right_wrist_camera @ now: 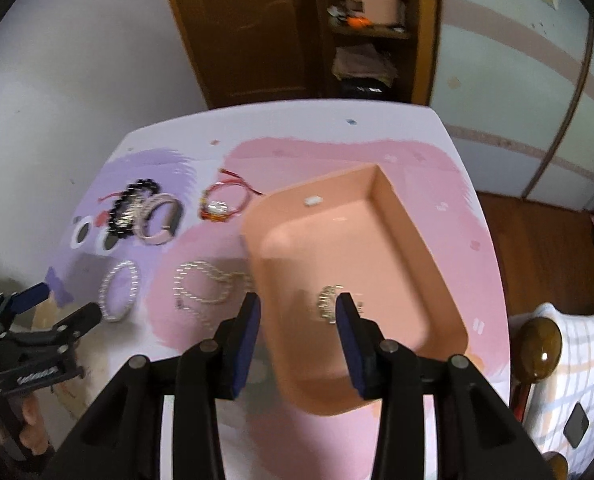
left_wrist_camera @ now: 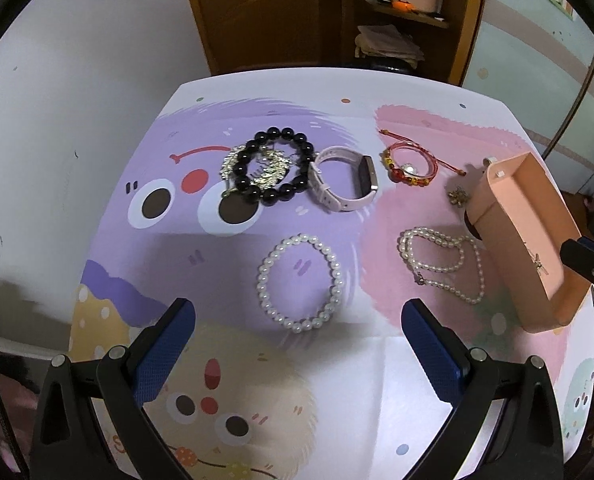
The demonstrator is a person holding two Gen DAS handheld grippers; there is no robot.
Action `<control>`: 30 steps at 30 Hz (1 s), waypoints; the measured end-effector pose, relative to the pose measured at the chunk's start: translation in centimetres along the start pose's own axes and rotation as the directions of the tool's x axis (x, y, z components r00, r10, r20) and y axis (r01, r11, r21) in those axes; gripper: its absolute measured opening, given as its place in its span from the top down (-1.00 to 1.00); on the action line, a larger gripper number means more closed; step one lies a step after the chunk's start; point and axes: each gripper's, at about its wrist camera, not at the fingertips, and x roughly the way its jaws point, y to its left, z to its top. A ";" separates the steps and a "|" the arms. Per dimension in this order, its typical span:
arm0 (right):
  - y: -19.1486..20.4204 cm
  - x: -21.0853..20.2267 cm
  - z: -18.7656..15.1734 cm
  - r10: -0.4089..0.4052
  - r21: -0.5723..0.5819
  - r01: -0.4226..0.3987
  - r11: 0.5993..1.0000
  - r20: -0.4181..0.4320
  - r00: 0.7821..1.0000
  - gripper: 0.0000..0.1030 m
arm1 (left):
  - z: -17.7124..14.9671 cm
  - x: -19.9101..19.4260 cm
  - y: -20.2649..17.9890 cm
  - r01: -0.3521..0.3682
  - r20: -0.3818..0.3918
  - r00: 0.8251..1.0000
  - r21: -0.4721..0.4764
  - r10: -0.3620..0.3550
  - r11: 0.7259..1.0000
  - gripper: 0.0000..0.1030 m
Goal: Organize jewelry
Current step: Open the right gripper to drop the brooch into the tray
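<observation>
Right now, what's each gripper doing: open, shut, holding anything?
Left gripper: open, empty, above the pearl bracelet.
Right gripper: partly open over the pink tray, gripping nothing.

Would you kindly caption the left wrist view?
Open left tongs above a pearl bracelet; peach tray at right.

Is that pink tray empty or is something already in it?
Not empty. The pink tray holds a small silvery piece near its front end; the other bracelets and the pearl necklace lie outside it on the table.
</observation>
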 end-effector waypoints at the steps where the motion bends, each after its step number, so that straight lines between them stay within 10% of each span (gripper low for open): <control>1: 0.6 -0.4 0.0 0.009 -0.013 -0.009 1.000 0.008 1.000 0.24 | 0.0 -0.1 0.1 -0.001 0.002 1.000 -0.001 0.001 1.000 -0.98; 30: 6.9 0.5 -2.4 0.143 -0.081 -0.148 0.986 -0.072 0.987 0.00 | -2.3 0.6 4.9 0.023 -0.015 1.000 -0.068 -0.024 0.997 -0.98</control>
